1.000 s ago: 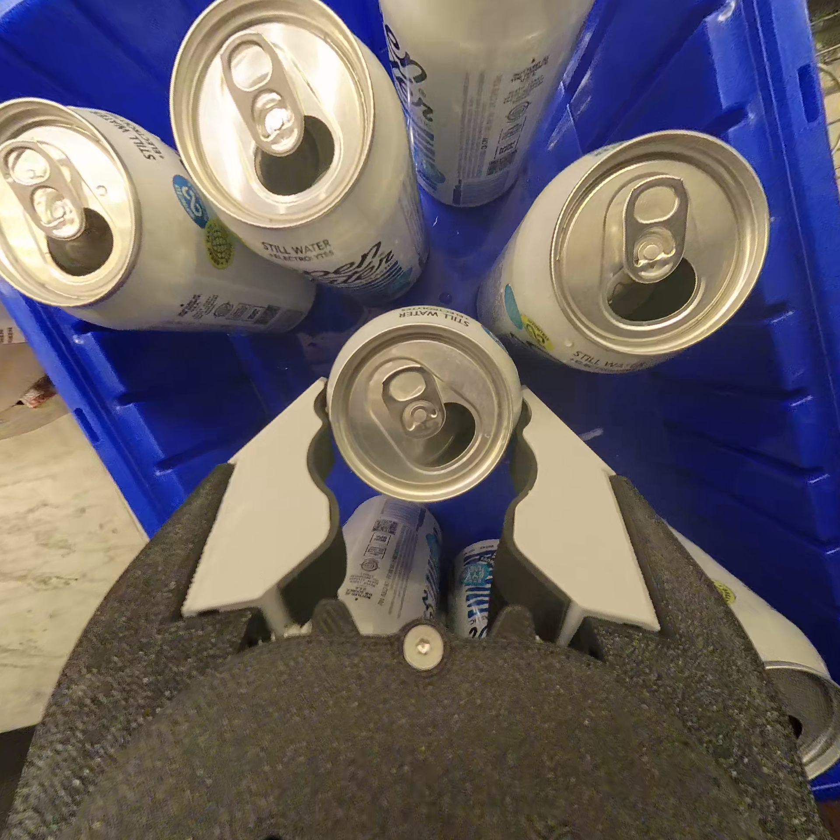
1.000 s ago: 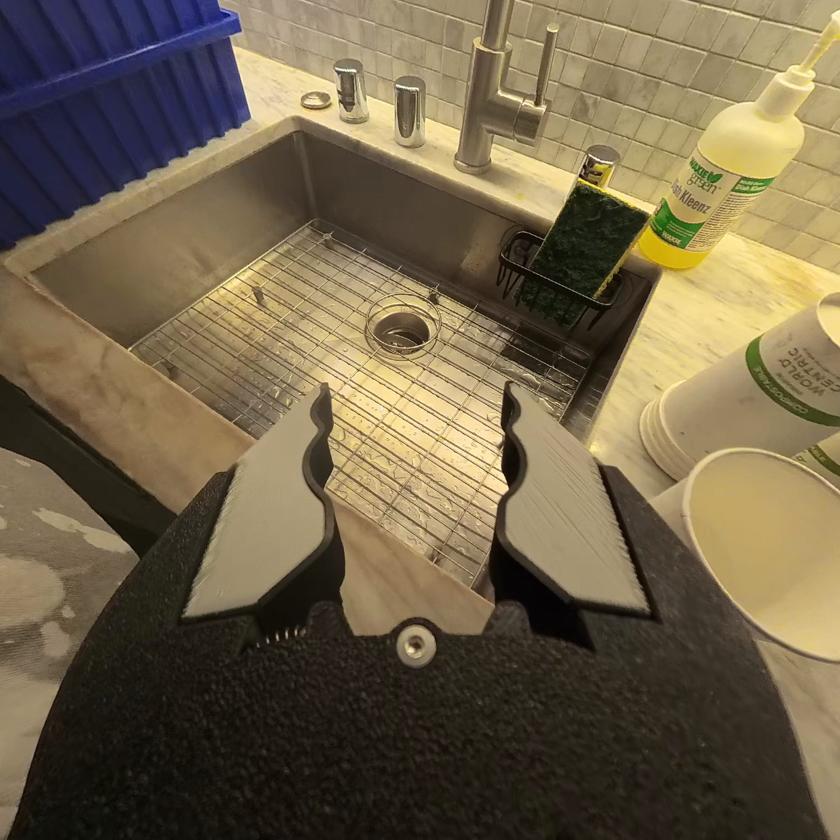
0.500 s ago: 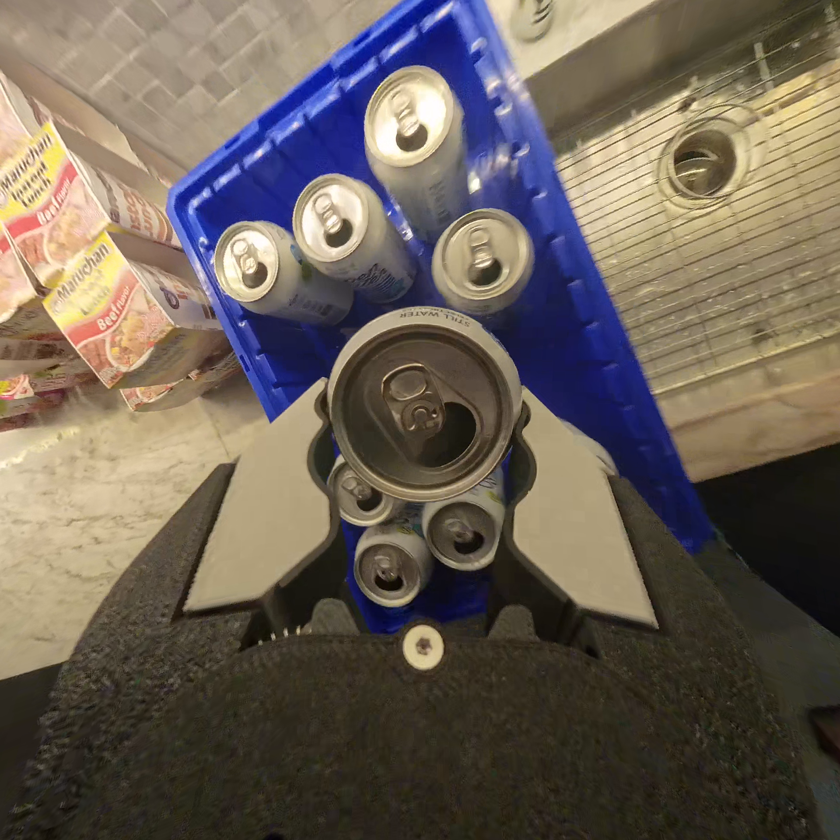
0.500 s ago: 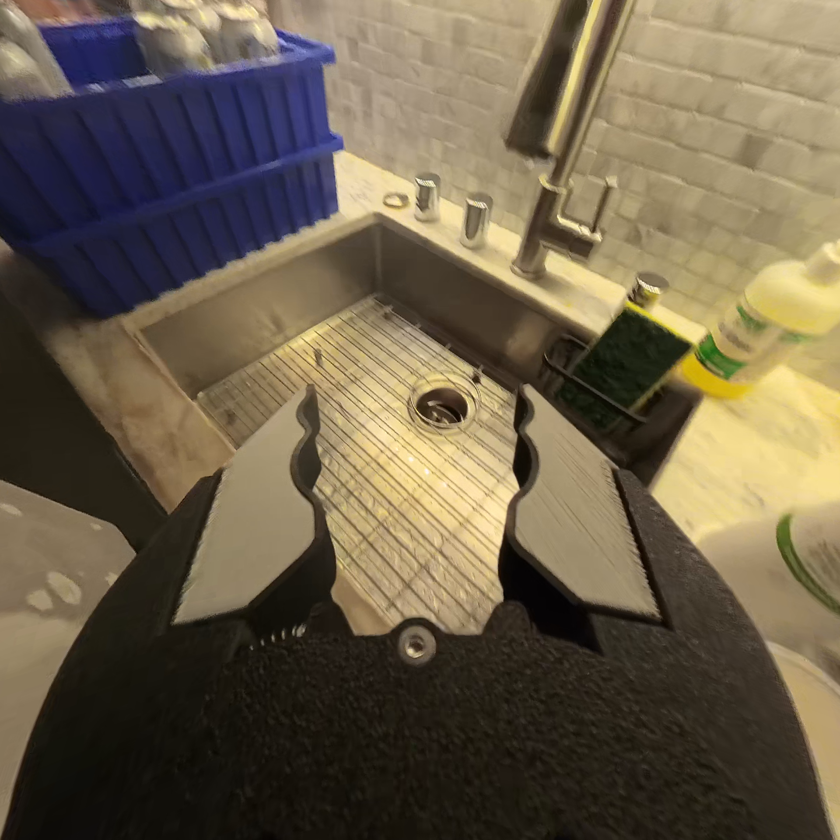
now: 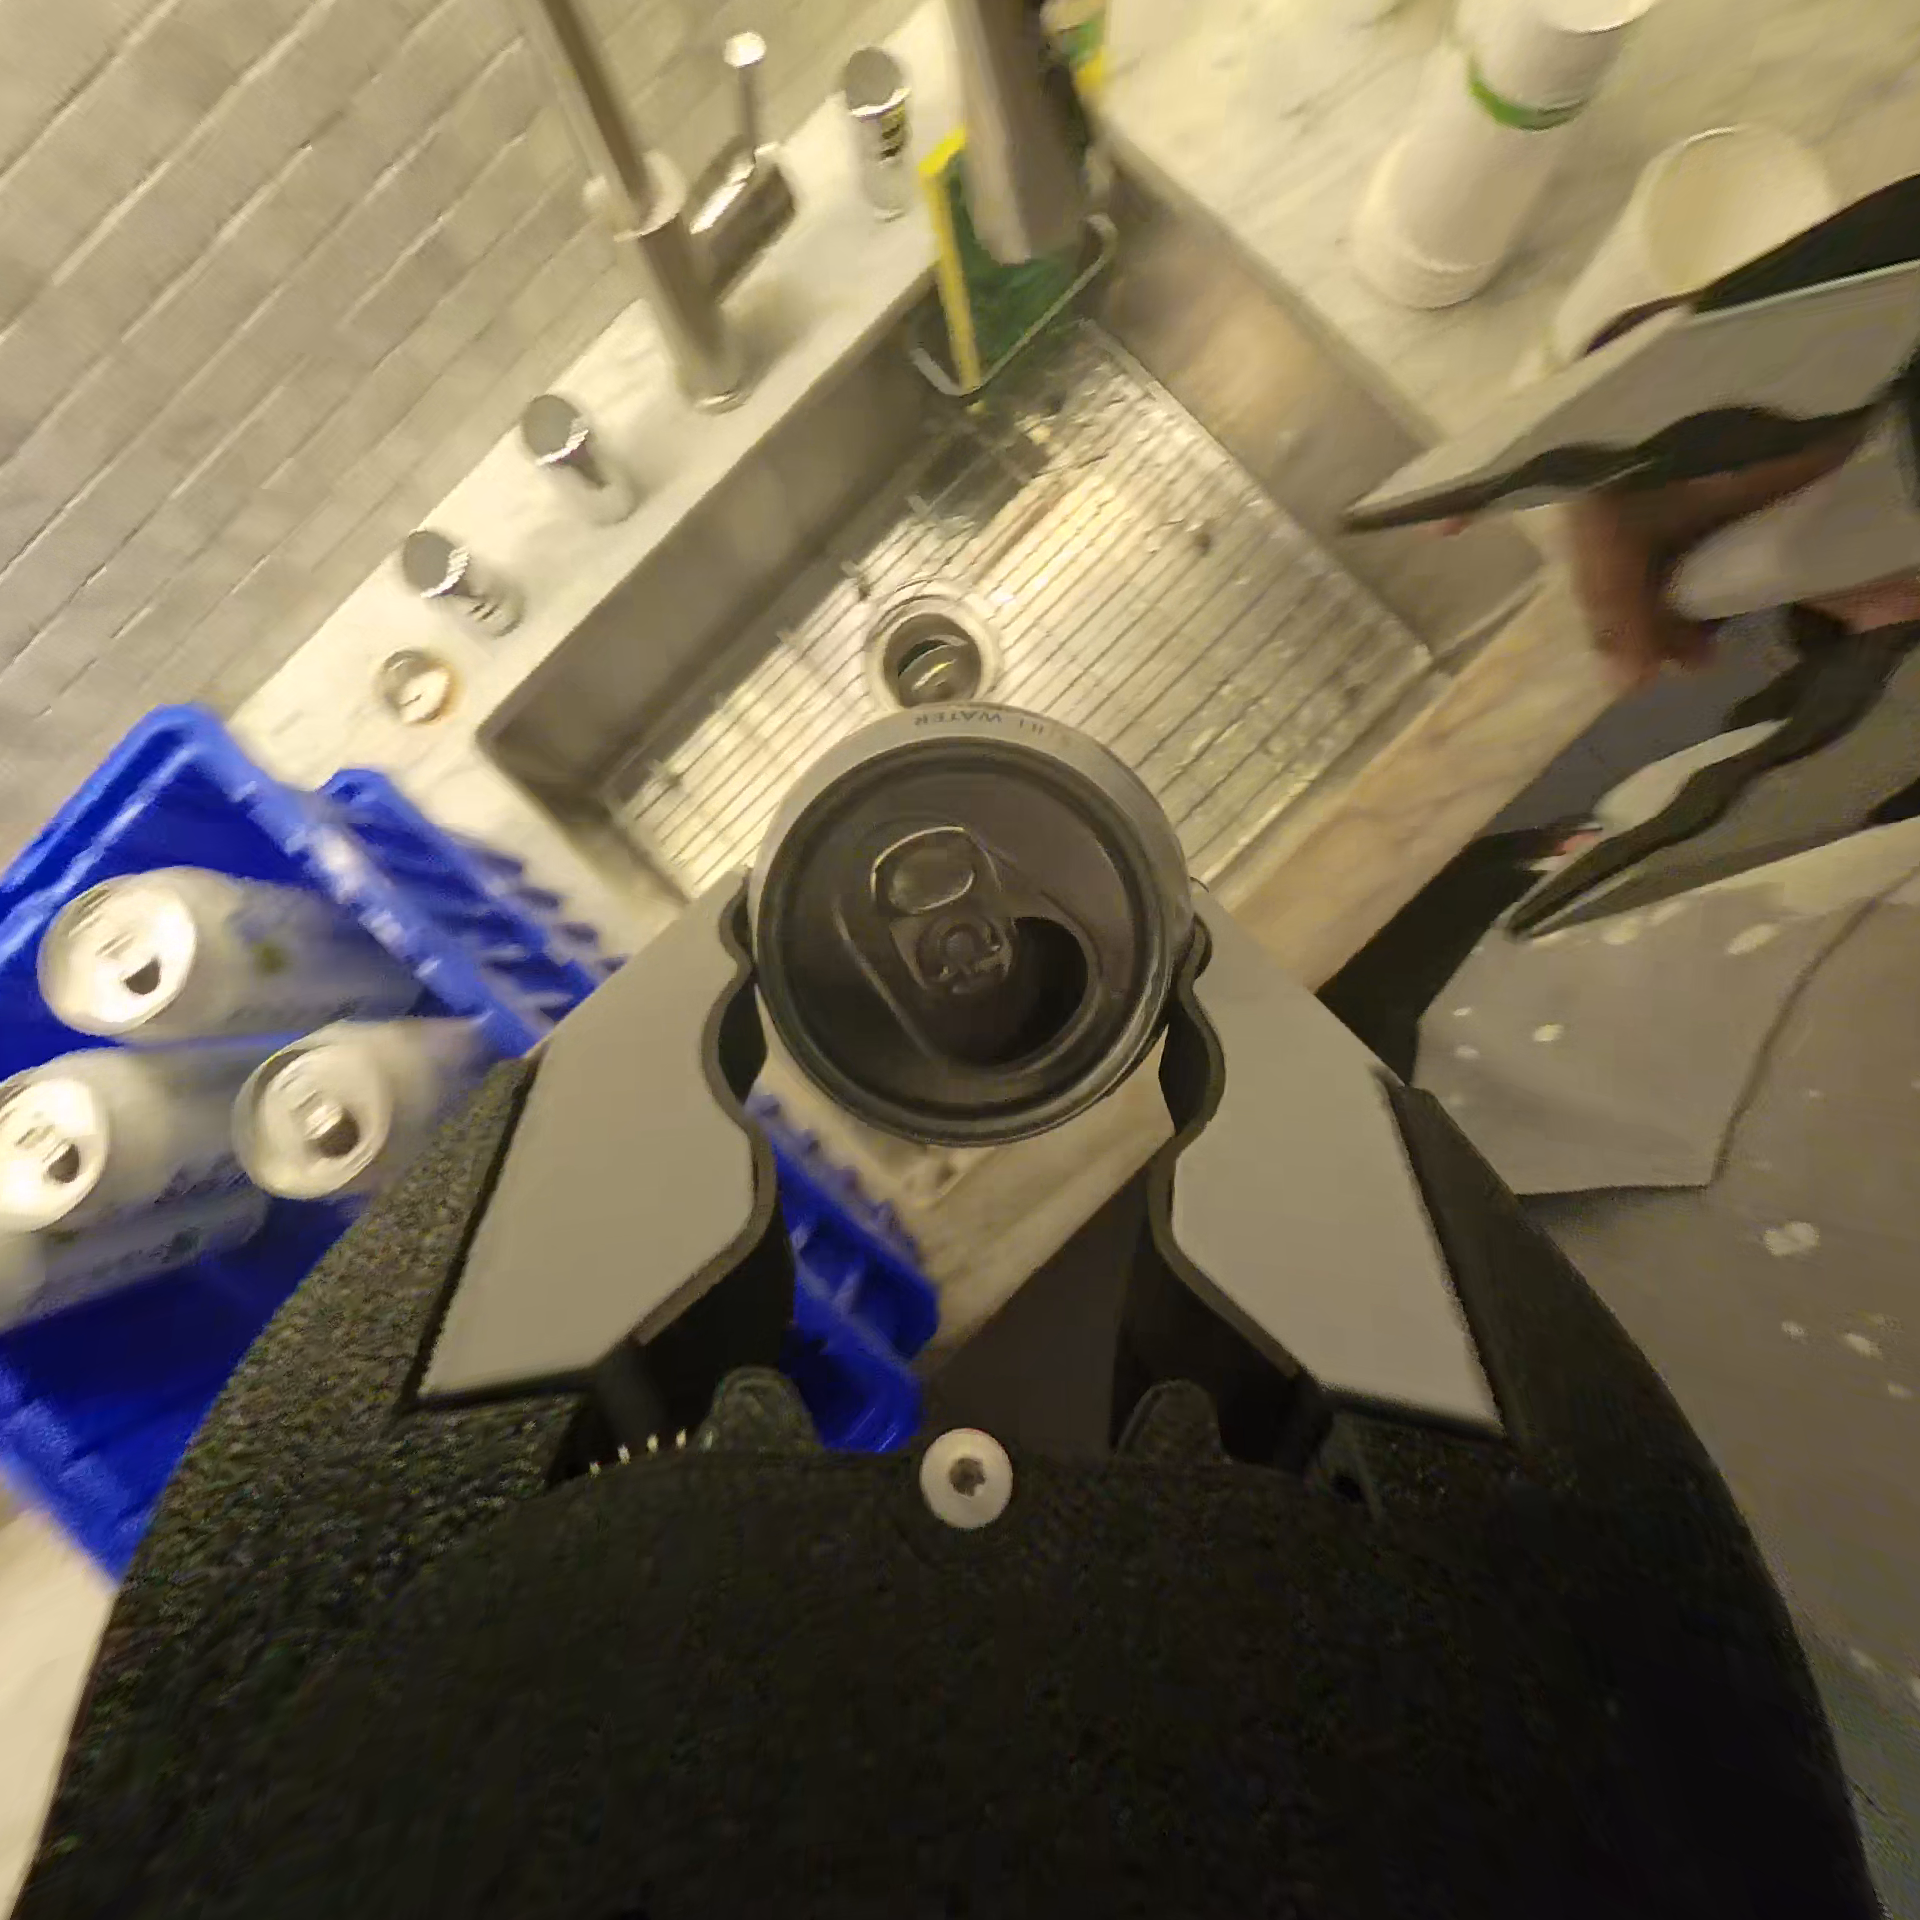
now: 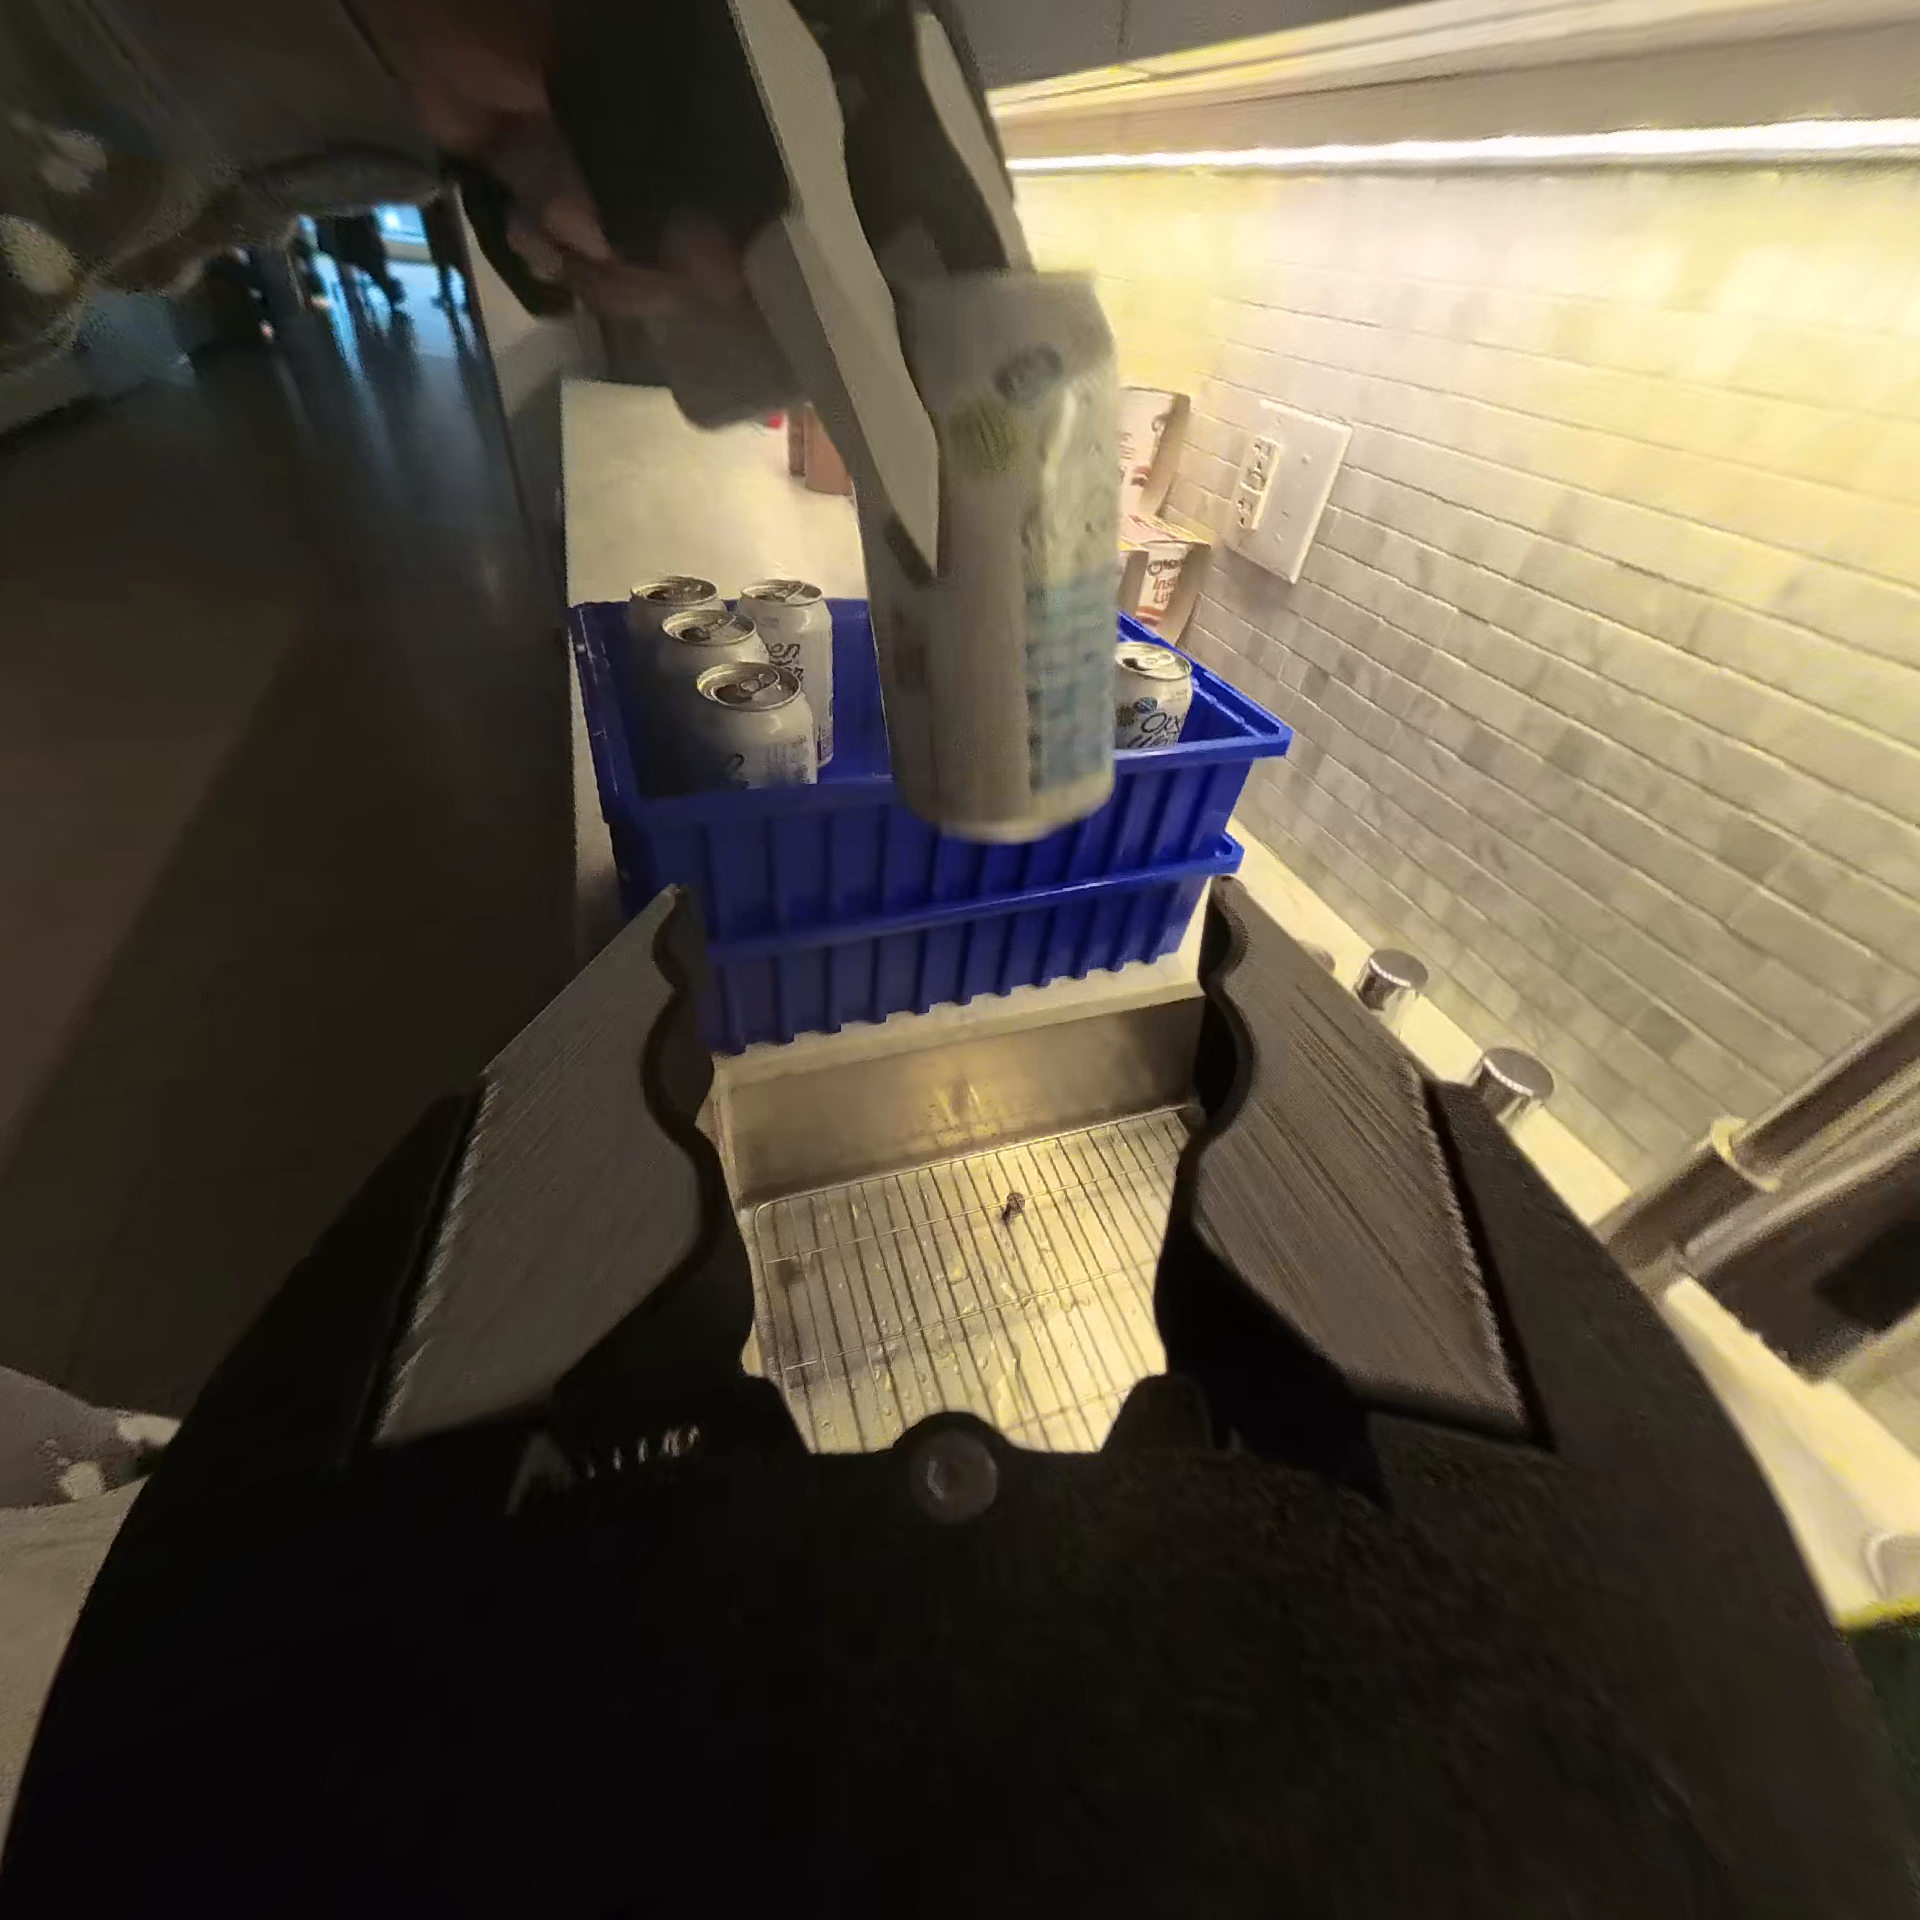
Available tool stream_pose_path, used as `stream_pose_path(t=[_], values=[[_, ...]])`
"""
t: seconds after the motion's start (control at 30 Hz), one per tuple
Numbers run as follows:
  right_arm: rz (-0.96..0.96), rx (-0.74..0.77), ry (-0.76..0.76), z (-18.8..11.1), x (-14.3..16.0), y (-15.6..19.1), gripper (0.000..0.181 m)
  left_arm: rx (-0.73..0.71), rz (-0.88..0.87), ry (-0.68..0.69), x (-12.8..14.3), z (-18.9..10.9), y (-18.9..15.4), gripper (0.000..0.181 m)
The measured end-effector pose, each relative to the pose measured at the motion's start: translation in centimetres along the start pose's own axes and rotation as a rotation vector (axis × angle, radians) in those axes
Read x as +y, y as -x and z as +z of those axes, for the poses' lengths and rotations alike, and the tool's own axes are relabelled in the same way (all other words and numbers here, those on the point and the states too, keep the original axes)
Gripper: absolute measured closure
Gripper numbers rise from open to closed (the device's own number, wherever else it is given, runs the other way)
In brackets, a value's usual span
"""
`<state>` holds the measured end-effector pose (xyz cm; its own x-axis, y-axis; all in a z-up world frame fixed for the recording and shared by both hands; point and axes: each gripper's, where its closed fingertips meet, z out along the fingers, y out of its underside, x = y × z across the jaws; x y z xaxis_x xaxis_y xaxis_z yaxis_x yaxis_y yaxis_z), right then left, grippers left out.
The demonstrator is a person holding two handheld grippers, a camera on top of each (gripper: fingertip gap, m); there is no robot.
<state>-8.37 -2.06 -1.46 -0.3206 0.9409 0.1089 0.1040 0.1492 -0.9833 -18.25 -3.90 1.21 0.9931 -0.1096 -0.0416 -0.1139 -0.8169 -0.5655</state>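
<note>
My left gripper (image 5: pixel 966 945) is shut on an opened white drink can (image 5: pixel 968 925), seen top-on, held upright in the air above the near left corner of the steel sink (image 5: pixel 1049 582). The right wrist view shows that can (image 6: pixel 1013 582) hanging in the left gripper in front of the blue bin (image 6: pixel 935 831). My right gripper (image 6: pixel 940 935) is open and empty above the sink's wire grid (image 6: pixel 966 1268), facing the bin. It also shows at the right edge of the left wrist view (image 5: pixel 1621 436), held by a hand.
The blue bin (image 5: pixel 156 1226) holds several more opened cans (image 5: pixel 312 1117) left of the sink. A faucet (image 5: pixel 665 208), a green sponge in a caddy (image 5: pixel 987 270) and stacked paper cups (image 5: pixel 1475 145) stand around the sink. A tiled wall (image 6: pixel 1558 623) runs behind.
My left gripper lifted the can out of the blue bin and carried it right, over the sink. My right gripper swung left and now faces the bin and the held can.
</note>
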Motion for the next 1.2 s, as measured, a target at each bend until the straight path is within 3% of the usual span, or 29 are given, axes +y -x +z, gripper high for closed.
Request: stream_pose_path(t=[0.27, 0.53, 0.7, 0.83, 1.03, 1.2], values=[[-0.049, 0.079, 0.052, 0.2, 2.5, -2.4, 0.088, 0.157, 0.104, -0.018, -4.3, 4.3, -8.0, 0.106], [-0.022, 0.182, 0.013, -1.2, 3.7, -4.1, 0.105, 0.221, 0.146, -0.023, -6.6, 5.8, -11.2, 0.106], [0.011, 0.156, -0.076, -2.5, 2.4, -4.0, 0.112, 0.254, 0.146, -0.092, -7.9, 5.2, -12.4, 0.104], [0.017, 0.048, -0.136, -3.7, 0.3, -3.2, 0.112, 0.309, 0.176, -0.224, -9.8, 3.3, -14.2, 0.103], [0.095, -0.232, -0.233, -6.1, -2.4, -0.2, 0.112, 0.501, 0.295, -0.461, -11.8, -0.5, -18.3, 0.08], [0.175, -0.38, -0.302, -7.8, -3.5, 2.0, 0.113, 0.654, 0.29, -0.671, -12.2, -2.3, -20.6, 0.086]])
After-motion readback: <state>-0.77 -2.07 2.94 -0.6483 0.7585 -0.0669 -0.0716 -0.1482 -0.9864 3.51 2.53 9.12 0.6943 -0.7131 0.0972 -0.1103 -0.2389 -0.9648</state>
